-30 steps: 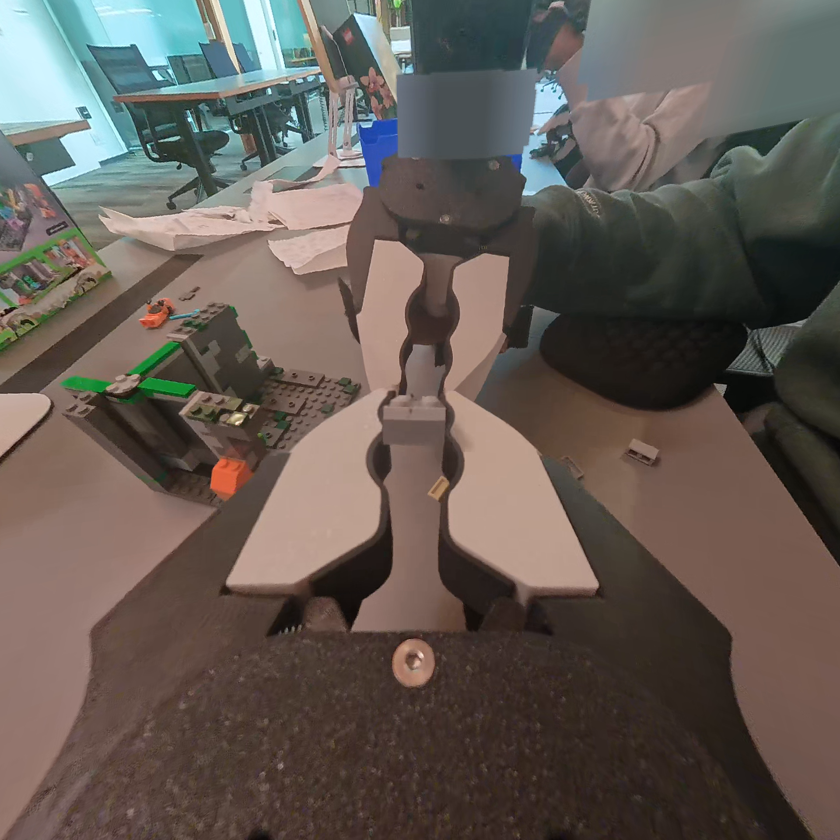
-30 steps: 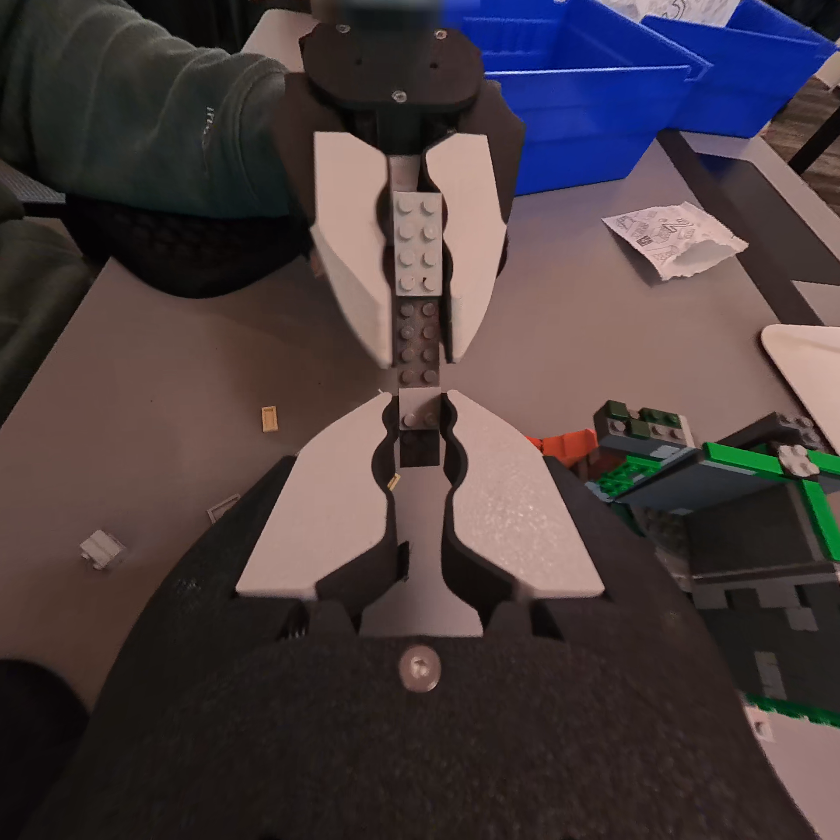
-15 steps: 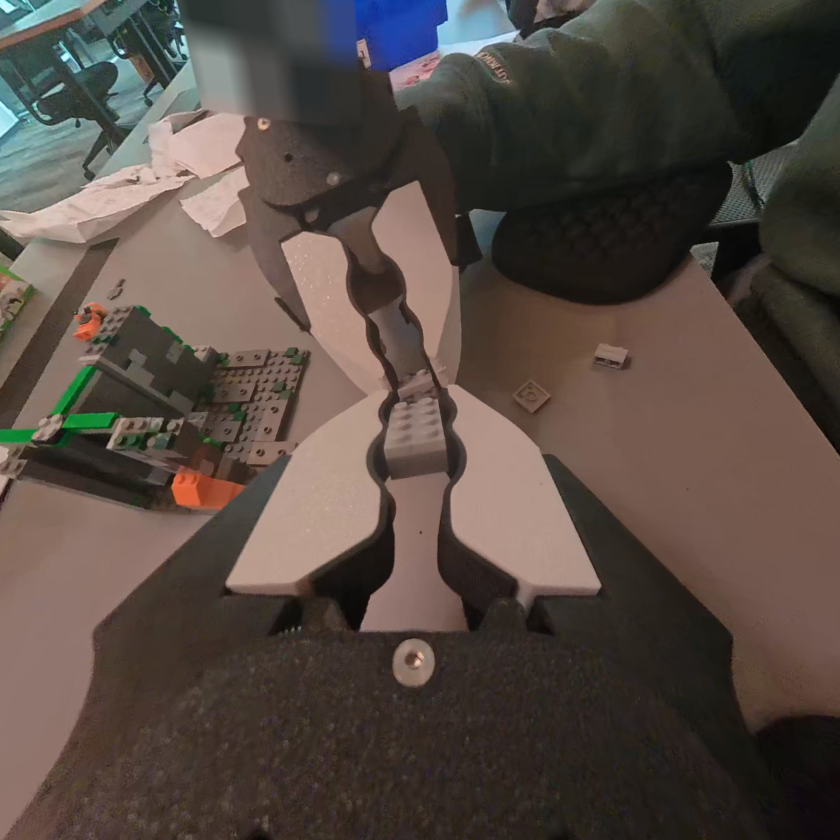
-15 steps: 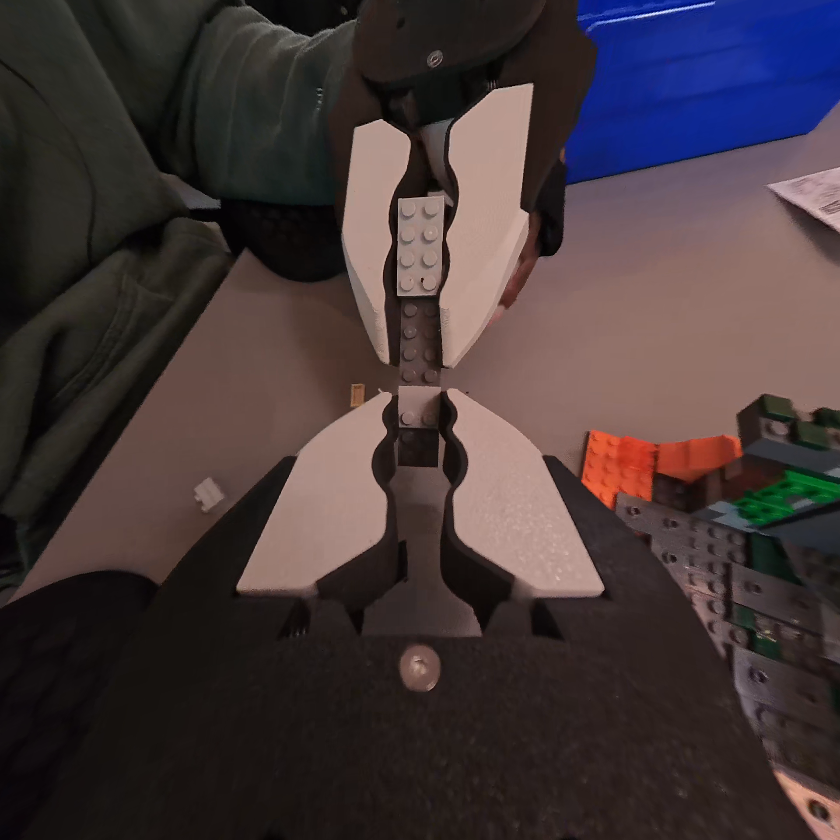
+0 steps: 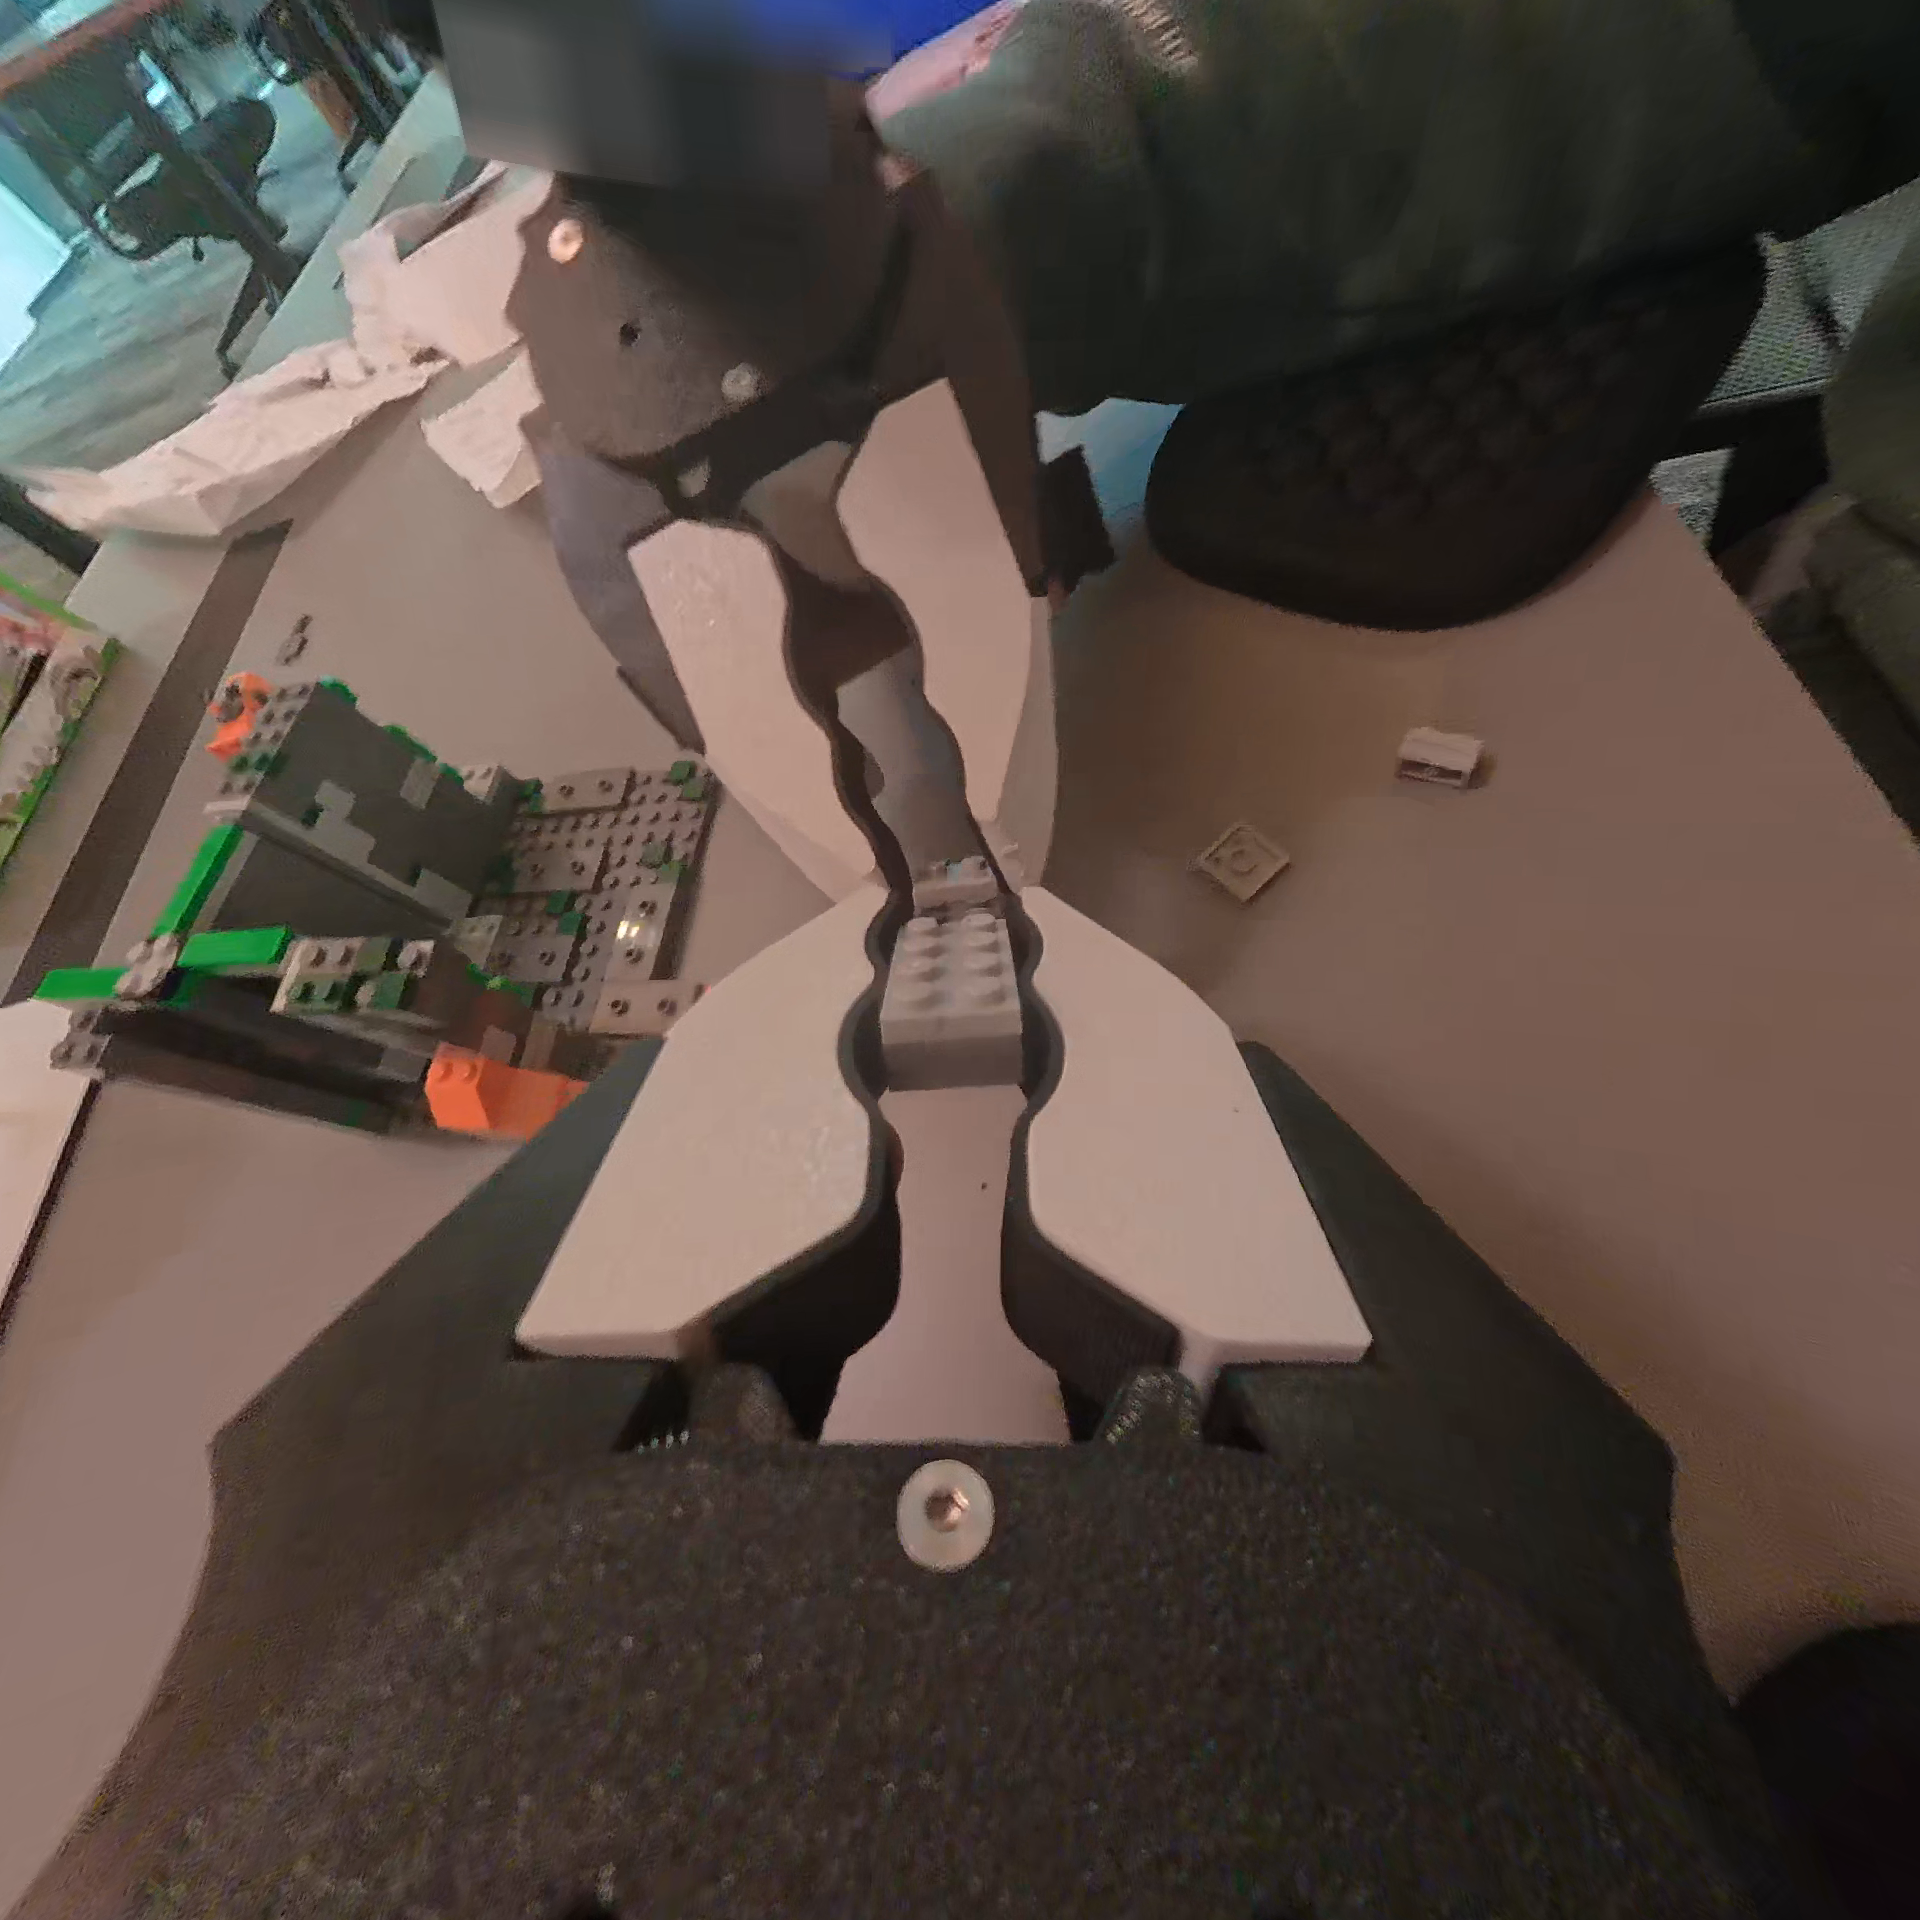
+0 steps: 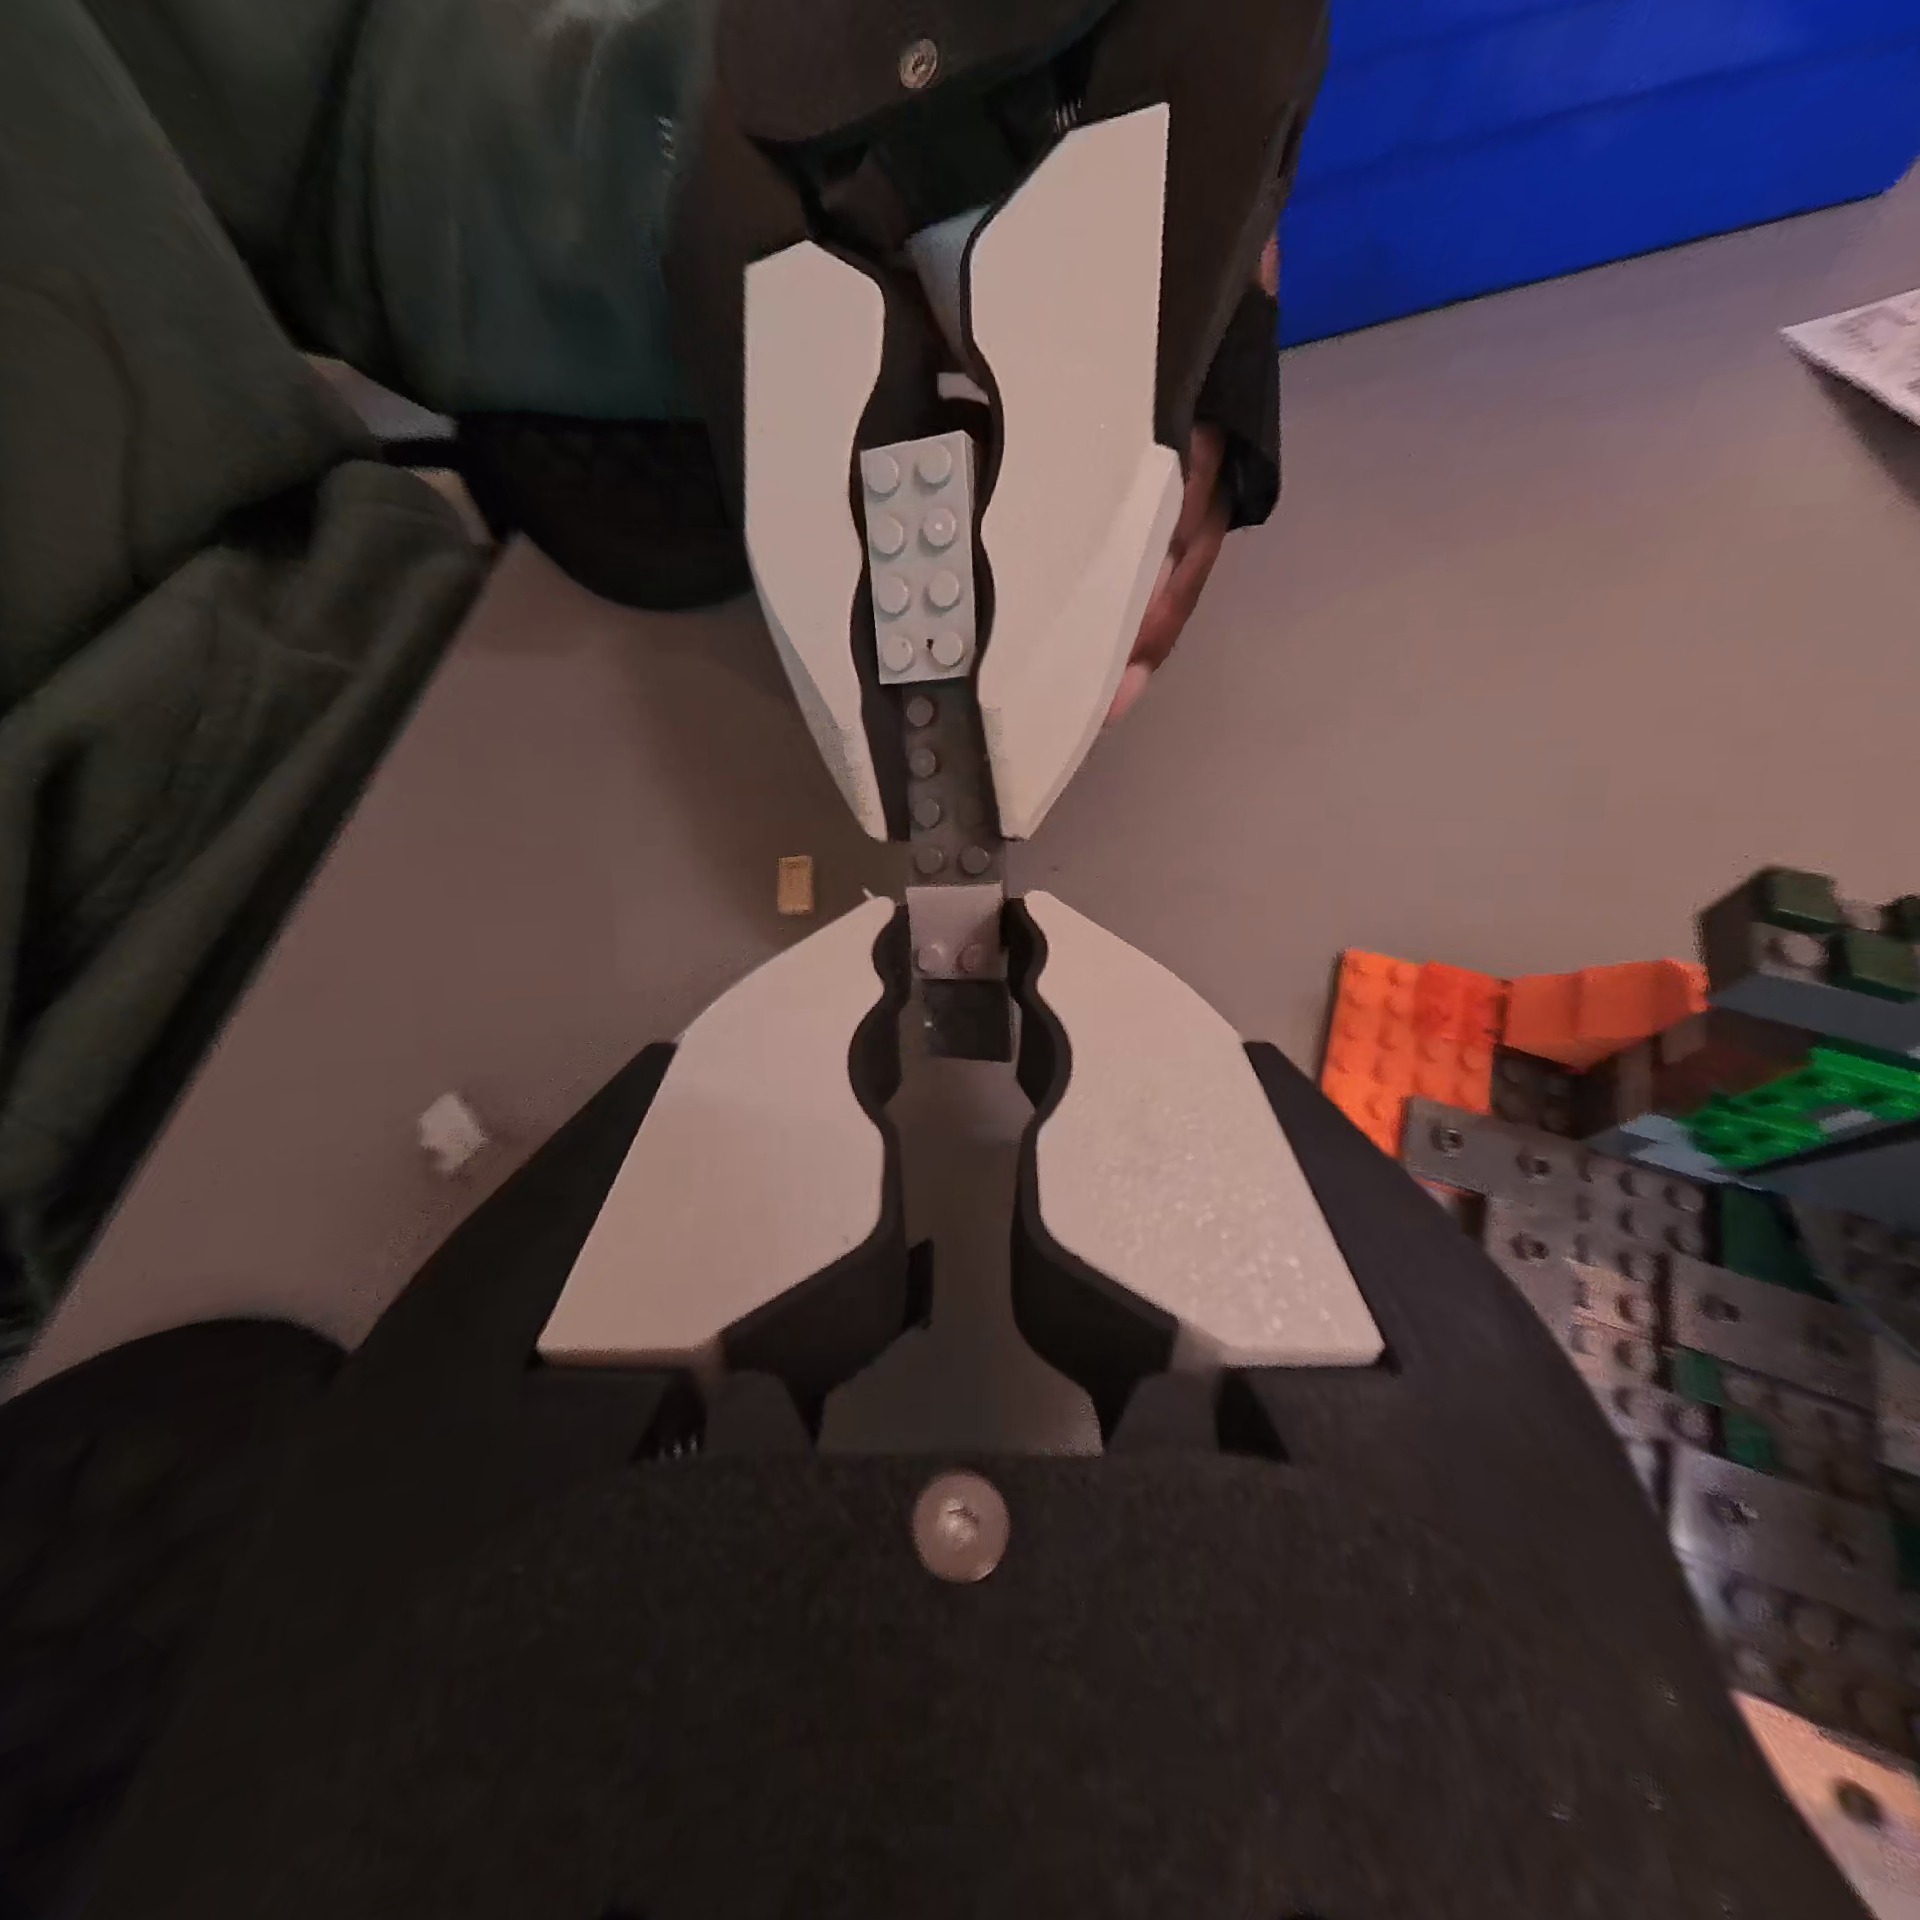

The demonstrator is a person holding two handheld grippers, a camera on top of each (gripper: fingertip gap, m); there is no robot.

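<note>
My left gripper (image 5: 951,914) is shut on a light grey two-by-four brick (image 5: 951,997). The right wrist view shows this brick (image 6: 925,561) between the left gripper's fingers (image 6: 810,582), sitting on a dark grey studded plate (image 6: 945,790) that sticks out past the fingertips. My right gripper (image 6: 956,914) is shut on a small grey brick (image 6: 956,935) with a dark piece (image 6: 966,1023) under it. This small brick meets the end of the dark plate. In the left wrist view the right gripper (image 5: 951,868) faces mine tip to tip, with the small grey brick (image 5: 961,878) at its tips.
A grey, green and orange brick model (image 5: 395,894) stands on the table to my left; it also shows in the right wrist view (image 6: 1662,1195). Loose small pieces (image 5: 1444,756) (image 5: 1242,860) (image 6: 795,883) lie on the table. A blue bin (image 6: 1558,156), crumpled paper (image 5: 312,416) and a person's green sleeve (image 5: 1351,156) are behind.
Both grippers have moved together, tilting down toward the table and closer to the brick model. Each stays shut on its piece, tips still facing each other.
</note>
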